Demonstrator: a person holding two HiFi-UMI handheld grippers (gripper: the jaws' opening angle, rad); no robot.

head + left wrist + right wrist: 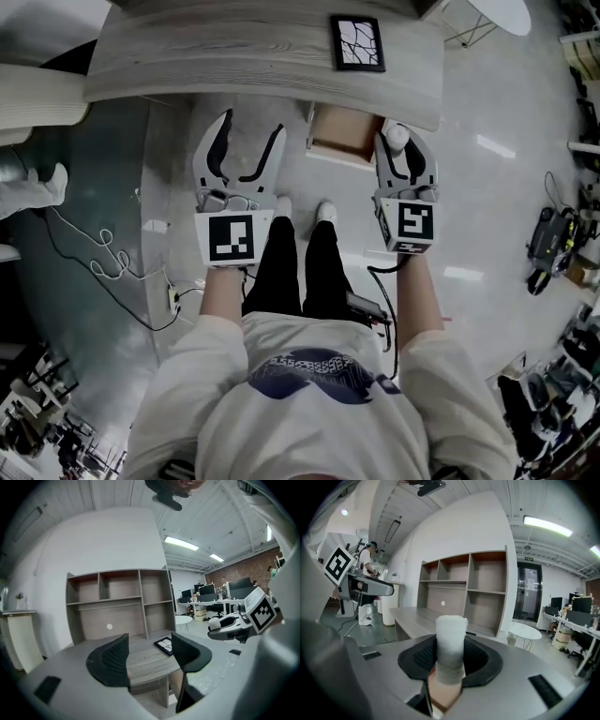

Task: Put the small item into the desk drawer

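Observation:
A small white roll [397,137] stands upright between the jaws of my right gripper [403,155], which is shut on it. In the right gripper view the white roll [451,639] fills the gap of the right gripper [451,660]. The gripper hangs just right of the open desk drawer [339,133], whose tan inside shows under the grey desk [234,56]. My left gripper [251,129] is open and empty, left of the drawer and below the desk's front edge. The left gripper [149,651] faces the desk top [145,660], and the right gripper [232,624] shows at its right.
A black-framed tile [356,42] lies on the desk above the drawer; the same black-framed tile [165,645] shows between the left jaws. A shelf unit [117,602] stands behind the desk. The person's legs and white shoes [323,211] are below the drawer. Cables [103,262] trail on the floor at left.

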